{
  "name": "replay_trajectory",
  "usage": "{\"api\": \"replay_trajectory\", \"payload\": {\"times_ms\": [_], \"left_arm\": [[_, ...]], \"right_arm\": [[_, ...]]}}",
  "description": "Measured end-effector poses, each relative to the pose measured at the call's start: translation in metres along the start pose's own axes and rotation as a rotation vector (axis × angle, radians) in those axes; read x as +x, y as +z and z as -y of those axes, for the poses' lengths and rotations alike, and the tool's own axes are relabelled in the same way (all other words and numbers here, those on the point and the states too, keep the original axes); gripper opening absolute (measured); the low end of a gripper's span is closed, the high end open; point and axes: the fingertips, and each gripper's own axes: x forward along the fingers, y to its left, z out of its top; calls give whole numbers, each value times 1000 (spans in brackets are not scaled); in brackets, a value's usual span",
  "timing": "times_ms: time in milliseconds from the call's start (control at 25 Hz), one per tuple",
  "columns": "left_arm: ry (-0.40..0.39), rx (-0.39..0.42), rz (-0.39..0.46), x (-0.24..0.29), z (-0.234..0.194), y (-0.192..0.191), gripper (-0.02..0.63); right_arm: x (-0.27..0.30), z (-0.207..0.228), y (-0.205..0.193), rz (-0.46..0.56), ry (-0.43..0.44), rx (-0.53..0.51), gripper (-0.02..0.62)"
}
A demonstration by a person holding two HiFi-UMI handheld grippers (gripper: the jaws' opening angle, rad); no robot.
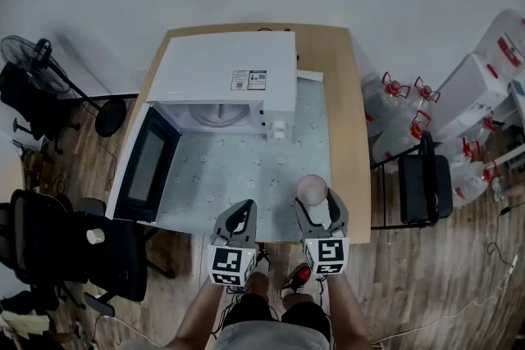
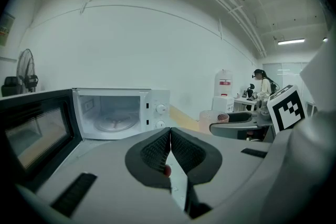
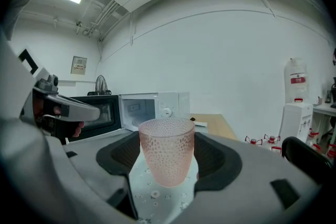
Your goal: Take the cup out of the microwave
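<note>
The cup (image 1: pixel 312 188) is already outside the microwave (image 1: pixel 225 74). It stands upright between the jaws of the right gripper (image 1: pixel 316 197), over the front right part of the patterned mat (image 1: pixel 238 176). In the right gripper view, the jaws sit part-way open at the cup's width, with a pad against each side of the cup (image 3: pixel 166 157). Its base appears to hang just above the mat, though we cannot confirm the gap. The left gripper (image 2: pixel 169 136) has its jaws pressed together on nothing and hovers beside the right one at the near edge. We judge the removal step complete, with only the set-down left. The next move calls for lowering the cup level onto the mat, then parting the jaws evenly so neither pad drags it over. Note the edges: the cup is near the front edge and not far from the right edge of the table (image 1: pixel 349 135), so we would place it inward. The open door (image 1: pixel 148 164) juts out on the left, well apart from the cup. The mat between the door and the cup offers free room.
</note>
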Motion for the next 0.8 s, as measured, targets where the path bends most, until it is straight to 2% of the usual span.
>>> {"api": "replay_trajectory", "payload": {"times_ms": [800], "left_arm": [[-24,-15,-119,21,37,-77,23]], "right_arm": [[-7,31,-95,-92,-25,27,330]]}}
